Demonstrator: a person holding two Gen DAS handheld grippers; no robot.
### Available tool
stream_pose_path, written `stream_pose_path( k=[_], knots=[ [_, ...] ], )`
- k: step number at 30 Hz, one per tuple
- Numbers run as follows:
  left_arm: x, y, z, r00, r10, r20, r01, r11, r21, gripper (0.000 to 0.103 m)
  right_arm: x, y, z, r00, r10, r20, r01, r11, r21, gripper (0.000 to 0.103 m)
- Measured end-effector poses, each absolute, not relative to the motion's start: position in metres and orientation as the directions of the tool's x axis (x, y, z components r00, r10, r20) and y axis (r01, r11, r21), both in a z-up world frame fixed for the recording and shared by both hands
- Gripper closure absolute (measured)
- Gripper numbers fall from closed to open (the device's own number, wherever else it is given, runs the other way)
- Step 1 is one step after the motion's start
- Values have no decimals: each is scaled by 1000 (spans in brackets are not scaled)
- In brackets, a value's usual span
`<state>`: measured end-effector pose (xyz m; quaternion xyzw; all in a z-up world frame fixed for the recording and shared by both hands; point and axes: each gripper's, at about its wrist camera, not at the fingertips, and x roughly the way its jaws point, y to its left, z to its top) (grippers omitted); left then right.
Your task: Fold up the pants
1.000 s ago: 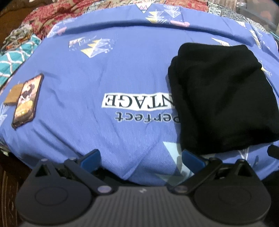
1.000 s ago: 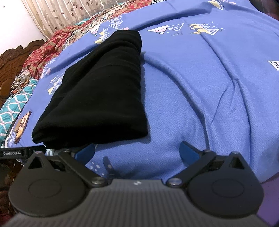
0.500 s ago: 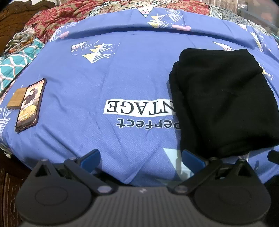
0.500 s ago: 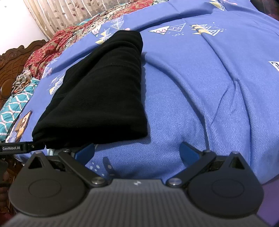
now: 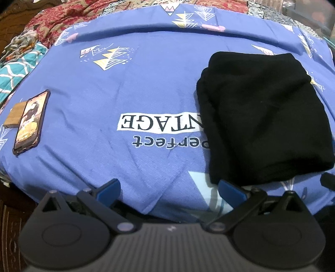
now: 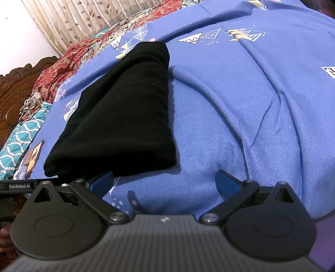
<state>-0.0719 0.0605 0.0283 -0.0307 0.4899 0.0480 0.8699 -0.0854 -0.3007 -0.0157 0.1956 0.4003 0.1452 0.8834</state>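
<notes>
The black pants (image 5: 259,117) lie folded into a thick rectangle on the blue bedspread (image 5: 125,87), at the right of the left wrist view. In the right wrist view the pants (image 6: 125,108) stretch away at the left. My left gripper (image 5: 169,188) is open and empty at the bed's near edge, its right fingertip just in front of the pants' near left corner. My right gripper (image 6: 165,182) is open and empty, its left fingertip just in front of the pants' near edge.
A phone (image 5: 31,121) lies on a small wooden block (image 5: 14,117) at the bed's left edge. A teal patterned cloth (image 5: 14,71) and a red patterned blanket (image 5: 69,18) lie beyond. A carved wooden headboard (image 6: 14,90) and curtains (image 6: 88,18) stand behind.
Both grippers have drawn back slightly from the folded pants and tilted a little. The pants have not moved.
</notes>
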Motion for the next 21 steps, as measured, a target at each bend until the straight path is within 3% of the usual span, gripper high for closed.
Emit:
stream_pose_path(
  k=[21],
  knots=[
    [-54,83,5,491,34,-870,-125,992,-32,0,-78,-321,-20,636,446,-629,-111,860,498,0]
  ],
)
